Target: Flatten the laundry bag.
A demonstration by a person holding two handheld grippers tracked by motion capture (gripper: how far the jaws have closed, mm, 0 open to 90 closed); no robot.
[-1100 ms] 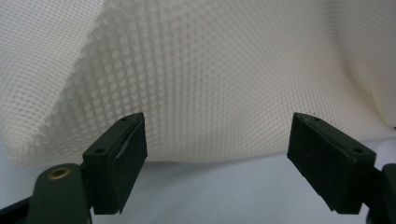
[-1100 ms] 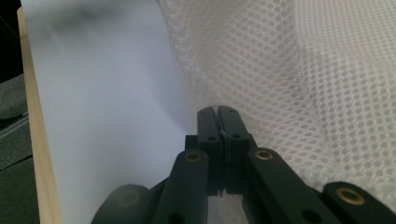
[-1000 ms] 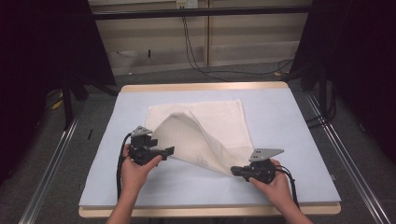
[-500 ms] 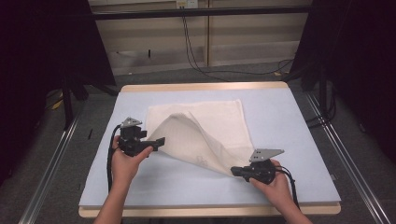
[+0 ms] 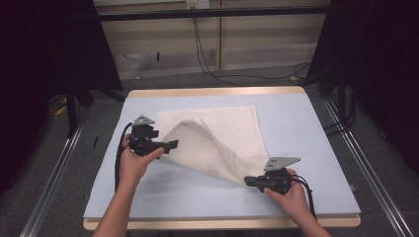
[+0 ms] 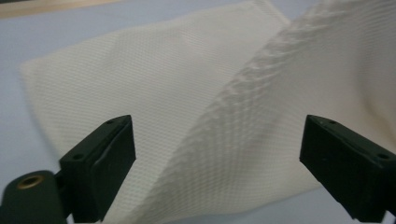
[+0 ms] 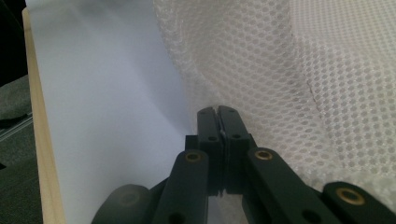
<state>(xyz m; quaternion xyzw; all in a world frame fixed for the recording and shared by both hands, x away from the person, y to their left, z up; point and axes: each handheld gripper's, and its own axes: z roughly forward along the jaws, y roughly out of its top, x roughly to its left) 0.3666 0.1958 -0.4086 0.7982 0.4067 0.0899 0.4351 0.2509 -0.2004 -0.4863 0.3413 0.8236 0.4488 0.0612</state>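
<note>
The right gripper has its fingers clenched on a corner of the cream-white waffle-weave cloth; the left gripper has just been opening, released, nothing between its fingers. The cloth, half folded on the pale blue desk, looks light, soft and limp, so I judge that edges and corners are best to grasp.

A lab recording bay: black curtains, metal floor rails, dangling cables, padded table.

There is one white mesh cloth. It lies on one blue table. There are two grippers, a left gripper and a right gripper.
</note>
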